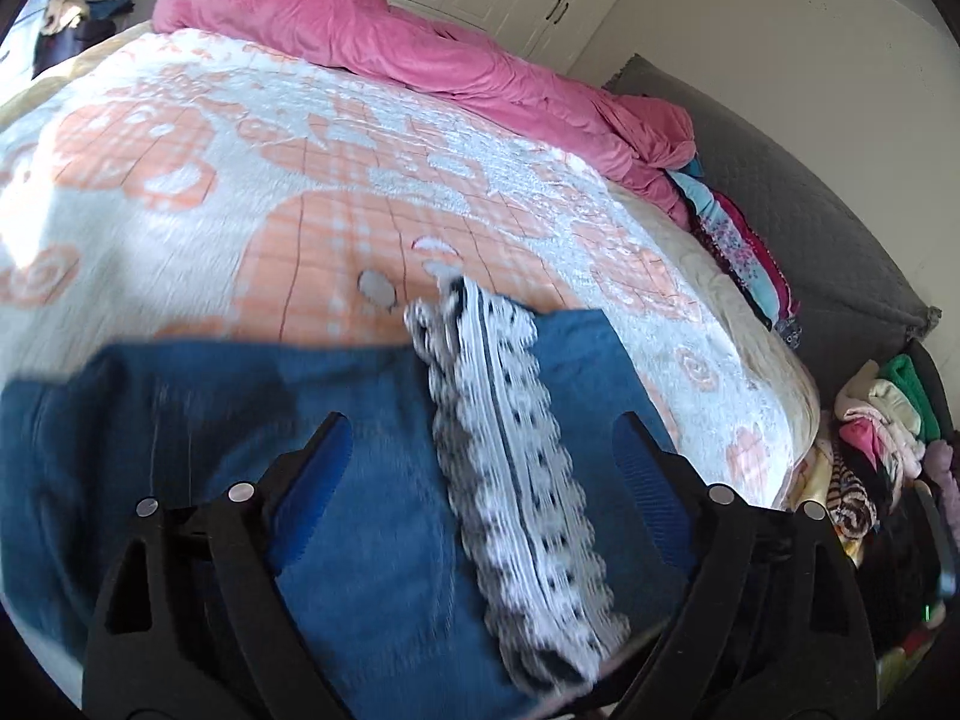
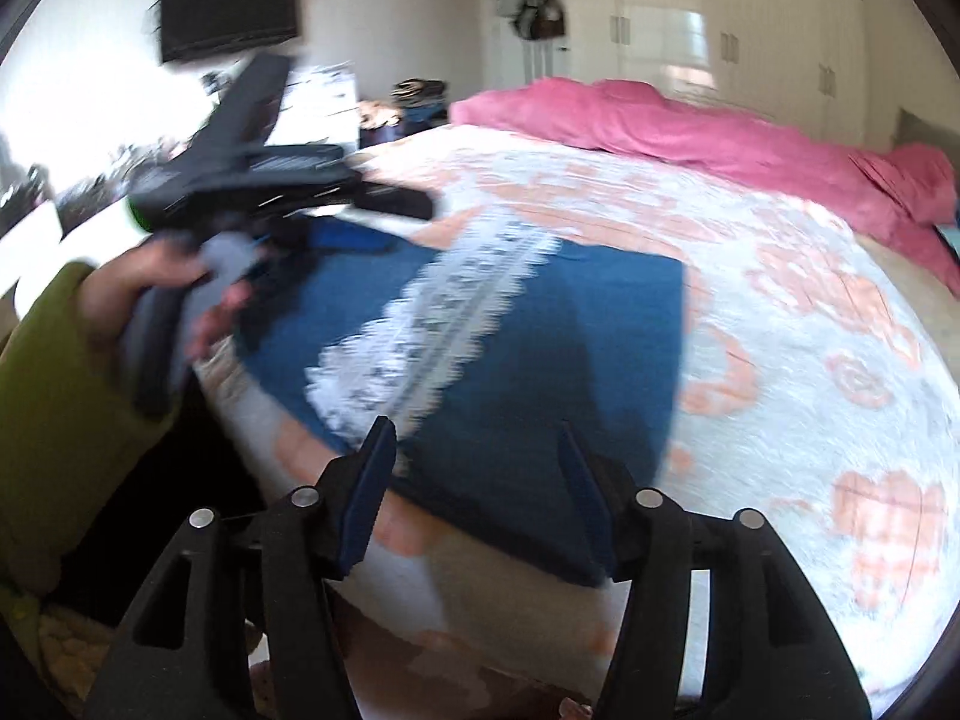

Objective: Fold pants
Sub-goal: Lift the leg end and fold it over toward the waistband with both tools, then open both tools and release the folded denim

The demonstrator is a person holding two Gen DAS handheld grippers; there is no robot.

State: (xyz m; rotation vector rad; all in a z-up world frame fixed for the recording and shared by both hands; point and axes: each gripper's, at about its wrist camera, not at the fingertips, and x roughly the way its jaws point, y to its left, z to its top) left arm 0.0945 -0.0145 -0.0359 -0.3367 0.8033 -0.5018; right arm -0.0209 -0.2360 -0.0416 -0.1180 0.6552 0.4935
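jaws standing apart on left gripper (image 1: 483,456) and right gripper (image 2: 477,468), gripping nothing. hovering over folded pants (image 2: 540,348). probably releasing a finished fold; next, checking edges.

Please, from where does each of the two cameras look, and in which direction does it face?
Left wrist: sits on the left gripper, looks forward and down over the blue pants toward the pink quilt and wardrobe; only its own open fingers show.
Right wrist: sits on the right gripper, looks over the bed edge across the pants; its open fingers, the left gripper, a hand and green sleeve show.
Shared: pants with white lace stripe, patterned bedspread, quilt.
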